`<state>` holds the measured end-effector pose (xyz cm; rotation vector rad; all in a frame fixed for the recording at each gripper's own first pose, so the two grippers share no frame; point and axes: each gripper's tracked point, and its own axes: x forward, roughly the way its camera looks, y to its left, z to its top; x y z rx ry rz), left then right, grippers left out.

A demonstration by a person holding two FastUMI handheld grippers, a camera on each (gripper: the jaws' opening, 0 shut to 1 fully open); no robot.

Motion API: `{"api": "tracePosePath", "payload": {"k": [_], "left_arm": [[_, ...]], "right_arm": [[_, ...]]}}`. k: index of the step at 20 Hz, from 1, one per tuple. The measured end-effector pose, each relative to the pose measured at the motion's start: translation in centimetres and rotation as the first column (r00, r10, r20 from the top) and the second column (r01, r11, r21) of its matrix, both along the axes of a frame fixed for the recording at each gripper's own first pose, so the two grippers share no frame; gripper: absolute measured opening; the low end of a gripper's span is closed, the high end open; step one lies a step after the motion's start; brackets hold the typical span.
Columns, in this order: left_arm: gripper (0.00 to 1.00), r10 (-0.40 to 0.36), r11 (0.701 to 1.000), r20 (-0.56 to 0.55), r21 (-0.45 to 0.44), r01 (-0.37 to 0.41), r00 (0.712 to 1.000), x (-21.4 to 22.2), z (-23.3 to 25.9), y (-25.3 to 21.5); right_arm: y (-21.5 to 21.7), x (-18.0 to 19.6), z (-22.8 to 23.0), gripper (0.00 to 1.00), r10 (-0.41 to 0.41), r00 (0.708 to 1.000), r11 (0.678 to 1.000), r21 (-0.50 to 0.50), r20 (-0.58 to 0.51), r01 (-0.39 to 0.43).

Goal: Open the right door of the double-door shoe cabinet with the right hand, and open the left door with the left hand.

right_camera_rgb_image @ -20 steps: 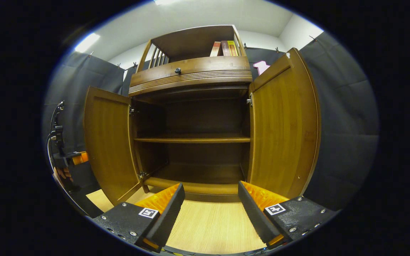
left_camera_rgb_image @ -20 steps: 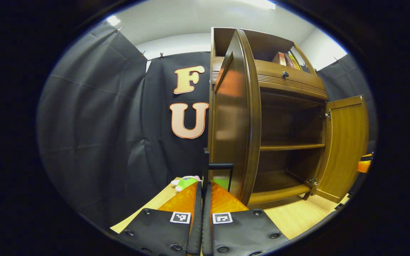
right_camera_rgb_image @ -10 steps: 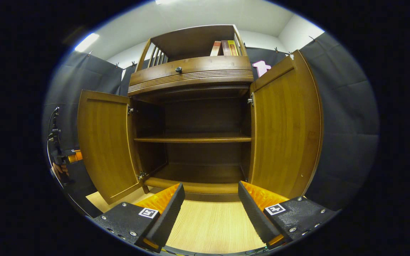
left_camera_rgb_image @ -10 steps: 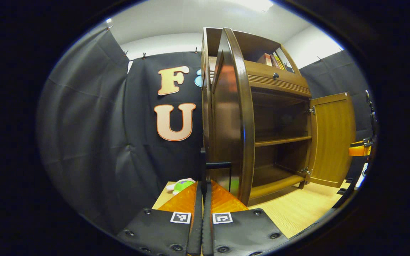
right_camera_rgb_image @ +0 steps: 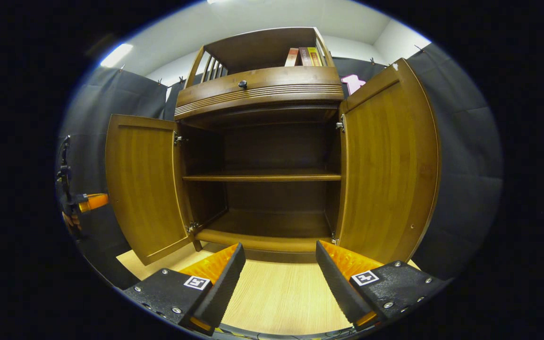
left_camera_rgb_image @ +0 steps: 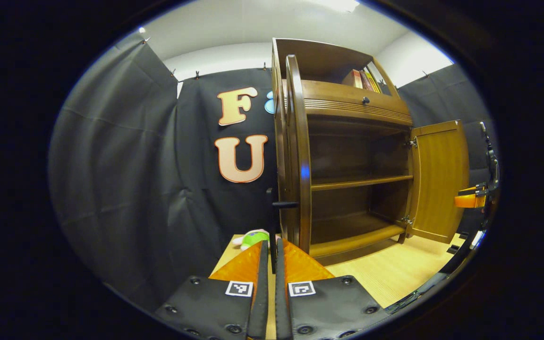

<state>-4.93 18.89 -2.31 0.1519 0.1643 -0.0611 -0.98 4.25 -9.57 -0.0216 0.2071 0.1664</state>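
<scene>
Shoe cabinet (right_camera_rgb_image: 262, 141) of brown wood stands ahead, both doors wide. Our left gripper (left_camera_rgb_image: 272, 257), fingers together on the left door's black handle (left_camera_rgb_image: 279, 205), should release gently; our right gripper (right_camera_rgb_image: 276, 269) waits spread.

No brand, number or sign can be read. Each black finger block of the left gripper (left_camera_rgb_image: 272, 257) and the right gripper (right_camera_rgb_image: 279, 276) carries a square black-and-white coded marker, a pattern rather than words. The spines of the books (right_camera_rgb_image: 306, 56) on the top shelf of the shoe cabinet (right_camera_rgb_image: 262, 89) are too small to read.
</scene>
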Motion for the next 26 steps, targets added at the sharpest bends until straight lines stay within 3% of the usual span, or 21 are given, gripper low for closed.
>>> {"api": "tracePosePath", "payload": {"k": [4,7,8,10,11,15,16,17,21,22,23,26], "left_arm": [[0.16,0.017,1.000,0.091,-0.006,-0.016,0.996,-0.5,4.5,-3.9],[0.14,0.018,1.000,0.144,0.007,-0.019,0.989,1.3,6.5,-7.6],[0.15,0.020,1.000,0.142,-0.026,-0.017,0.990,2.1,6.5,-9.4],[0.15,0.023,0.989,0.091,-0.150,-0.009,0.996,3.5,4.5,-14.0],[0.01,0.010,0.980,0.072,-0.200,0.005,0.997,3.9,3.3,-16.6],[0.08,0.005,0.990,0.059,-0.141,0.003,0.998,5.9,0.5,-20.9],[0.08,-0.006,0.989,0.059,-0.147,0.014,0.998,6.1,0.4,-21.5],[0.08,-0.014,0.989,0.053,-0.147,0.021,0.999,6.0,0.2,-21.8],[0.08,0.018,0.993,0.053,-0.121,-0.011,0.998,6.5,-0.1,-20.9],[0.08,0.026,0.993,0.054,-0.114,-0.019,0.998,6.5,-0.1,-20.6],[0.04,0.040,0.994,0.053,-0.103,-0.034,0.998,6.4,-0.4,-20.3],[0.11,0.051,0.997,0.064,-0.068,-0.047,0.997,6.1,-0.8,-19.8]], "right_arm": [[-0.1,0.7,0.1,0.93,0.014,1.000,1.000,0.020,-0.003,-0.014],[-0.1,0.6,0.7,1.00,0.027,1.000,0.999,0.021,0.015,-0.027],[-0.4,0.6,0.9,0.80,0.023,0.999,1.000,0.018,0.027,-0.023],[-0.8,0.8,1.3,1.00,0.005,0.999,1.000,0.024,0.044,-0.006],[-0.9,0.8,1.5,1.00,-0.004,0.999,1.000,0.029,0.052,0.002],[-1.0,0.2,2.6,1.00,-0.008,0.996,0.999,0.053,0.084,0.004],[-1.1,0.1,2.8,0.93,-0.011,0.996,0.999,0.054,0.091,0.007],[-1.3,0.0,2.9,0.97,-0.016,0.995,0.999,0.052,0.096,0.011],[-2.0,-0.1,2.8,0.93,-0.034,0.994,0.999,0.036,0.101,0.031],[-2.1,0.0,2.8,1.00,-0.033,0.994,0.999,0.034,0.100,0.029],[-2.2,0.1,2.7,0.93,-0.032,0.994,0.999,0.034,0.101,0.029],[-2.1,0.4,2.8,0.93,-0.030,0.994,0.999,0.040,0.103,0.026]]}}
